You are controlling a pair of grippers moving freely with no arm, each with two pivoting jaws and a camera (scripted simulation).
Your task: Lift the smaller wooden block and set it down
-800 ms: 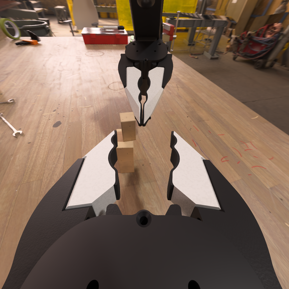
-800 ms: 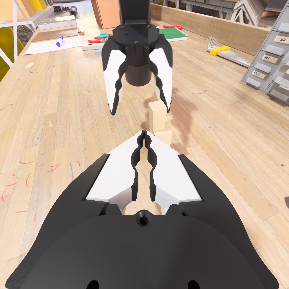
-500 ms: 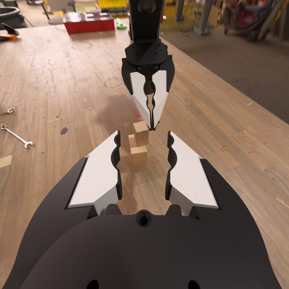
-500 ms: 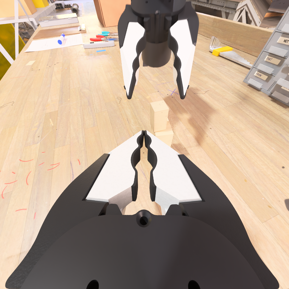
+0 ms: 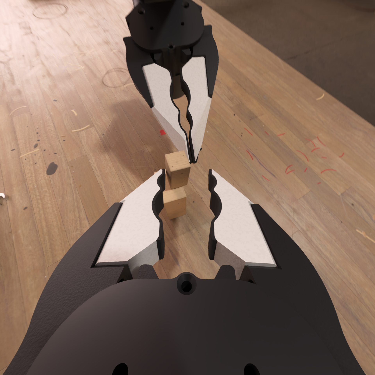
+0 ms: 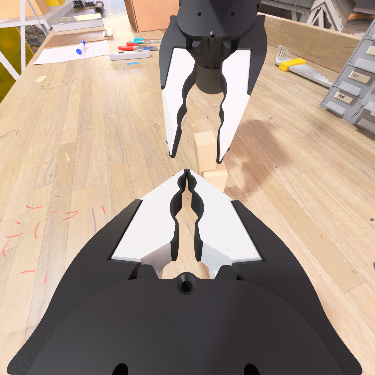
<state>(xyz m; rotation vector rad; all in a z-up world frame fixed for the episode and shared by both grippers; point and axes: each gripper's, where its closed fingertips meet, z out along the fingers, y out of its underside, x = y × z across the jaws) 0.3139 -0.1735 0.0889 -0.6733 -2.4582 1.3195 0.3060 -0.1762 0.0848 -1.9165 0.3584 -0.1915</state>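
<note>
The smaller wooden block (image 5: 177, 169) stands upright on top of the larger wooden block (image 5: 175, 205) on the workbench. Both show in the right wrist view too, smaller block (image 6: 205, 150) above larger block (image 6: 216, 179). My left gripper (image 5: 186, 171) is open, angled down, its fingertips on either side of the smaller block, which sits close to the left finger; it also shows in the right wrist view (image 6: 196, 158). My right gripper (image 6: 186, 170) is shut and empty, its tips just beside the smaller block's top corner, as the left wrist view (image 5: 192, 161) shows.
The bench edge (image 5: 304, 67) drops off at the right. Red chalk marks (image 5: 308, 156) lie near it. A grey drawer cabinet (image 6: 353, 91), a saw with a yellow handle (image 6: 292, 64), red pliers (image 6: 129, 47) and a paper sheet (image 6: 67, 54) lie farther off.
My left gripper rose, tilted downward, then came down with its open fingers around the smaller block. The right gripper and both blocks have stayed put.
</note>
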